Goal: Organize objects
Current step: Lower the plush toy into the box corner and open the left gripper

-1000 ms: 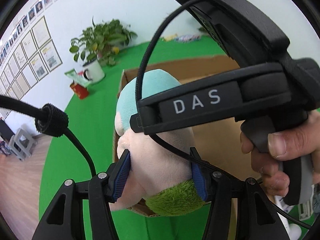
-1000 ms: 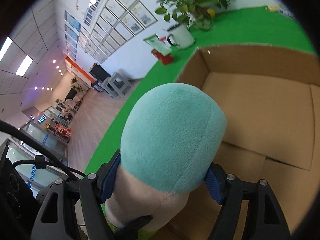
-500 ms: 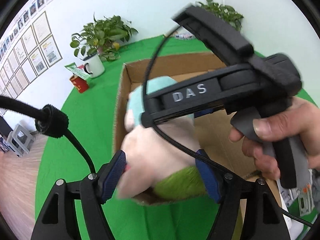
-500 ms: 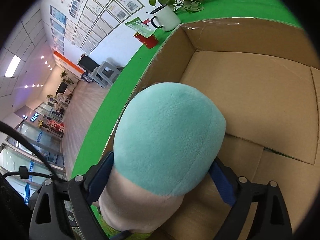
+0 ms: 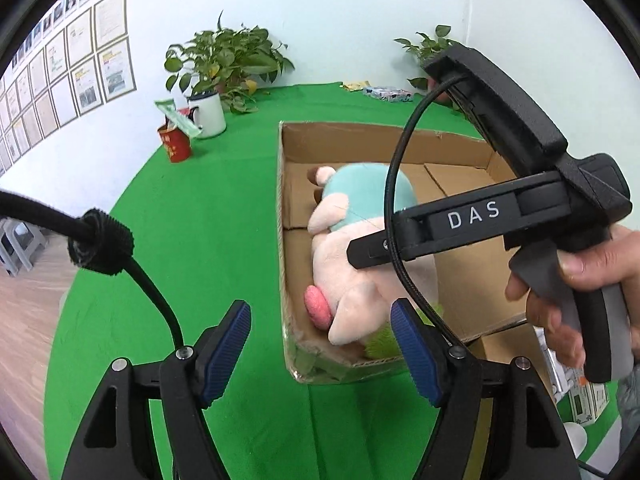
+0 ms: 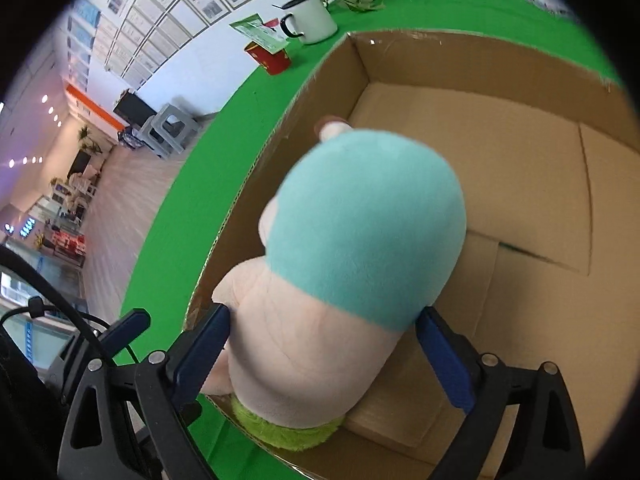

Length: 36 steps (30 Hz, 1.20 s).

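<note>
A plush toy (image 5: 340, 256) with a teal cap, pale pink body and green fuzzy base lies on its side in an open cardboard box (image 5: 360, 132) on the green table. In the left wrist view my left gripper (image 5: 320, 312) stands open just outside the box's near corner, with nothing between its blue pads. In the right wrist view my right gripper (image 6: 324, 314) straddles the plush toy (image 6: 360, 232) low inside the box (image 6: 500, 152). Its jaws are spread wide. The right pad (image 6: 444, 360) stands off the plush, which rests on the box floor.
A white mug (image 5: 208, 114) with a leafy plant and a red cup (image 5: 176, 146) stand at the table's far left. Flat packets (image 5: 384, 92) lie at the back. Small boxes (image 5: 580, 396) sit near the right edge. A hand (image 5: 568, 292) holds the right gripper's handle.
Both grippers have let go of the plush toy, and it has dropped into the box. My left gripper drew back out of the box. The right jaws spread wider.
</note>
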Each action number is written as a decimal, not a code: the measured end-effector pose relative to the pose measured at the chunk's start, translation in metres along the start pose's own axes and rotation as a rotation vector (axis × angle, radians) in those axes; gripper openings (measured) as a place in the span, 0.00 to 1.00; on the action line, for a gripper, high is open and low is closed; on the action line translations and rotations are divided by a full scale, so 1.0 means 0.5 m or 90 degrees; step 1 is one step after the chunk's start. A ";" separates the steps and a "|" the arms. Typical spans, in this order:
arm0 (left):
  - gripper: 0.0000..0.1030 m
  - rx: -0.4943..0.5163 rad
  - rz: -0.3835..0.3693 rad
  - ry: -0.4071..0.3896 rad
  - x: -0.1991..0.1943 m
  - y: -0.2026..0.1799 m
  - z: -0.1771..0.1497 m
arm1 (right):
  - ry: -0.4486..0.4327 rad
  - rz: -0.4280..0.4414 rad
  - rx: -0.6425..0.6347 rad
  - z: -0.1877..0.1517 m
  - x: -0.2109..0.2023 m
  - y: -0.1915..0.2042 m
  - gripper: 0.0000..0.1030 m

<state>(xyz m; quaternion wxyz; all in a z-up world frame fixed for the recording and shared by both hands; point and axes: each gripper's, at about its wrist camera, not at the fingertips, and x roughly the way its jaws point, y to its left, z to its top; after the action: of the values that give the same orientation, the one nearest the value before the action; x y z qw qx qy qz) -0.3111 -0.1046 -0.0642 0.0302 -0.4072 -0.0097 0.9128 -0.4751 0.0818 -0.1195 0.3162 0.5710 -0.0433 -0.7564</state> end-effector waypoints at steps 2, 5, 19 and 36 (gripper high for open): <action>0.69 -0.010 -0.008 0.002 -0.008 0.005 -0.021 | -0.003 0.018 0.017 -0.006 0.013 -0.002 0.89; 0.69 -0.016 -0.019 0.005 -0.005 0.018 -0.033 | -0.024 0.031 -0.014 -0.017 0.016 0.010 0.76; 0.69 -0.025 -0.052 -0.020 -0.045 0.004 -0.046 | -0.047 0.066 0.012 -0.015 0.007 0.003 0.89; 0.80 0.022 -0.077 -0.141 -0.245 -0.163 -0.126 | -0.289 -0.309 0.019 -0.338 -0.280 -0.001 0.99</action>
<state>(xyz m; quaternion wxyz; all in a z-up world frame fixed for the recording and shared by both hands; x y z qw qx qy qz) -0.1788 -0.0314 -0.0117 0.0908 -0.3017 -0.0221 0.9488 -0.3040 0.2062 -0.0611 0.1006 0.3860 0.0136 -0.9169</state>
